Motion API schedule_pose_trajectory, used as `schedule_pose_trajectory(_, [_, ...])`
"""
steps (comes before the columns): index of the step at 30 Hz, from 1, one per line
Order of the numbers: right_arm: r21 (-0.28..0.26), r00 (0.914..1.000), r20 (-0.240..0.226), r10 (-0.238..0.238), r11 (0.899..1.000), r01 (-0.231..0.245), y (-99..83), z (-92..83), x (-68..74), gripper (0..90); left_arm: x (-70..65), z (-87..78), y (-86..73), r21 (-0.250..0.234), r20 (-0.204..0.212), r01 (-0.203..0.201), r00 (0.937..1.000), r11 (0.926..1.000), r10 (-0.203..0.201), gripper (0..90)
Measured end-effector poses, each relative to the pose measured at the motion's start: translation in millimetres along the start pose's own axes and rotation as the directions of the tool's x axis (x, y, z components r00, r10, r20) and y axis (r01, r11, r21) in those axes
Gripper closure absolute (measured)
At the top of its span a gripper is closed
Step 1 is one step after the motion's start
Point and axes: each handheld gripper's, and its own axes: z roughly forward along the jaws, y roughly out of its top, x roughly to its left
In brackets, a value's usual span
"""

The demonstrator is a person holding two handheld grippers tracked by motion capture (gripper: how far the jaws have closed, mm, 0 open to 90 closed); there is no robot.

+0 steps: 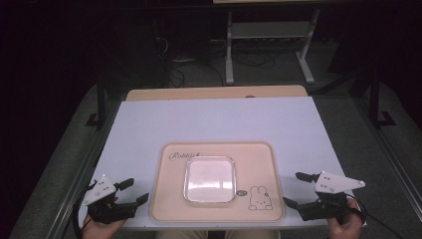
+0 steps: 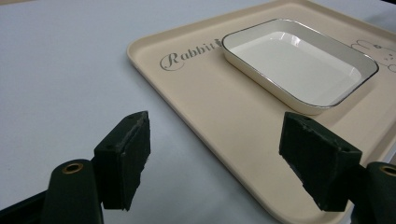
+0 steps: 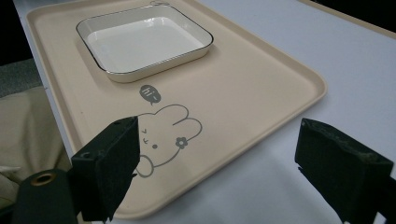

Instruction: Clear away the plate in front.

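Note:
A beige tray (image 1: 259, 162) with a rabbit drawing lies on the white table near the front edge. A white square dish (image 1: 210, 179) with a thin dark rim stands on the tray, empty. My left gripper (image 1: 135, 191) hovers at the tray's left side, open, with nothing between its pads. My right gripper (image 1: 294, 189) hovers at the tray's right side, open and empty too. In the left gripper view the dish (image 2: 299, 63) lies ahead on the tray (image 2: 205, 102). In the right gripper view the rabbit drawing (image 3: 166, 135) sits just beyond the jaws, the dish (image 3: 142, 42) farther off.
The white table top (image 1: 214, 119) stretches bare behind the tray. A wooden strip (image 1: 214, 92) runs along its far edge. Beyond stands a metal frame (image 1: 268, 45) with cables on a dark floor.

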Motion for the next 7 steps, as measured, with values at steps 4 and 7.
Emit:
schedule_pose_trajectory(4, [-0.001, 1.0, 0.001, 0.0, 1.0, 0.0, 0.0, -0.2, 0.3, 13.2, 1.5, 0.5, -0.6, 0.002, 0.0, -0.003, 1.0, 1.0, 0.003, 24.4])
schedule_pose_trajectory(7, [-0.003, 1.0, 0.001, -0.001, 1.0, 0.001, -0.1, -0.1, -0.2, 13.1, 2.8, 1.1, -1.1, 0.003, -0.003, -0.002, 1.0, 1.0, 0.002, 24.4])
